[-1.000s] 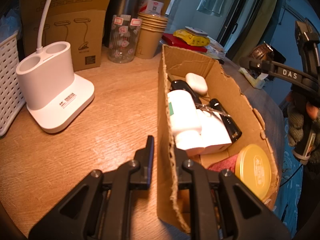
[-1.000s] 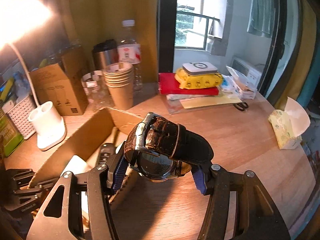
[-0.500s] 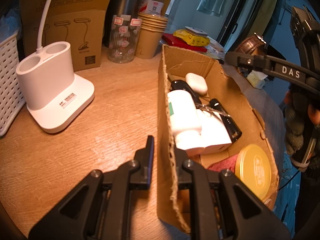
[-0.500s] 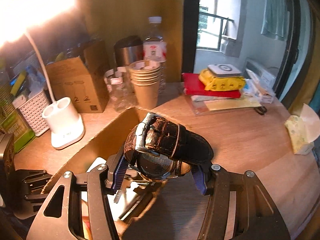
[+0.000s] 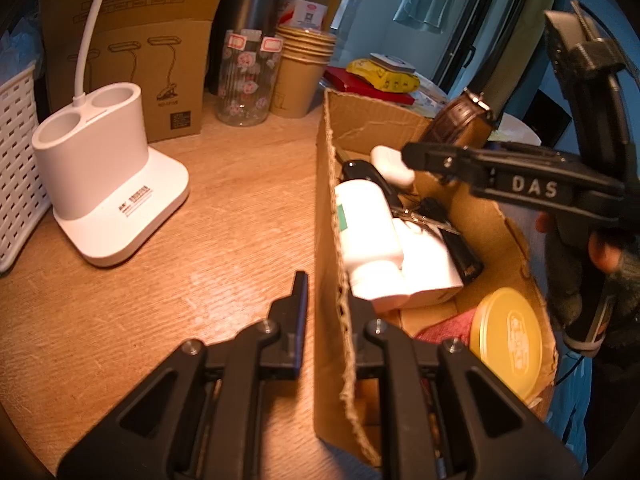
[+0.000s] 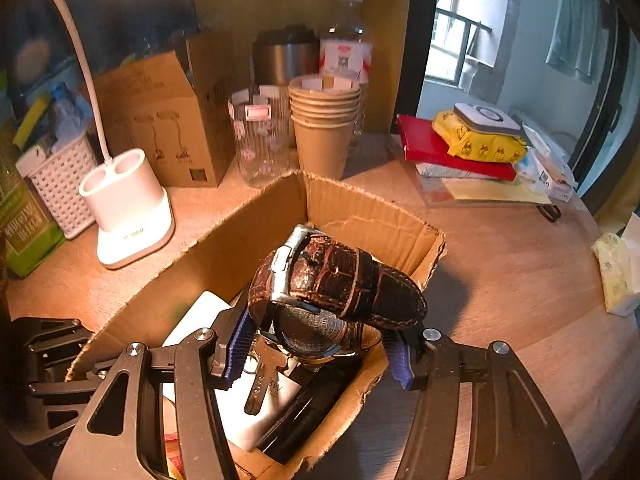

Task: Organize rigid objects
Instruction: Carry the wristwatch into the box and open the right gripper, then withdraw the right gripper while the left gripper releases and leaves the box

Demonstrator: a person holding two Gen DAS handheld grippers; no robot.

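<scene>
An open cardboard box (image 5: 372, 120) lies on the wooden table with several items inside: a white bottle (image 5: 366, 220), a white earbud case (image 5: 390, 164), a yellow round tin (image 5: 506, 340) and keys (image 6: 260, 384). My left gripper (image 5: 330, 304) is shut on the box's near side wall, one finger inside and one outside. My right gripper (image 6: 320, 348) is shut on a wristwatch (image 6: 336, 280) with a brown leather strap and holds it above the inside of the box (image 6: 248, 236). In the left wrist view the watch (image 5: 456, 120) hangs over the box's far end.
A white lamp base (image 5: 108, 176) and white basket (image 5: 16, 160) stand left of the box. Behind it are a lamp carton (image 5: 152, 76), a glass jar (image 5: 248, 80), stacked paper cups (image 5: 300, 72), a steel mug and a water bottle. Books (image 6: 452, 152), scissors and a tissue pack (image 6: 616, 272) lie to the right.
My right gripper has carried the watch leftward and down, from beside the box to above its inside. My left gripper has kept still on the box wall.
</scene>
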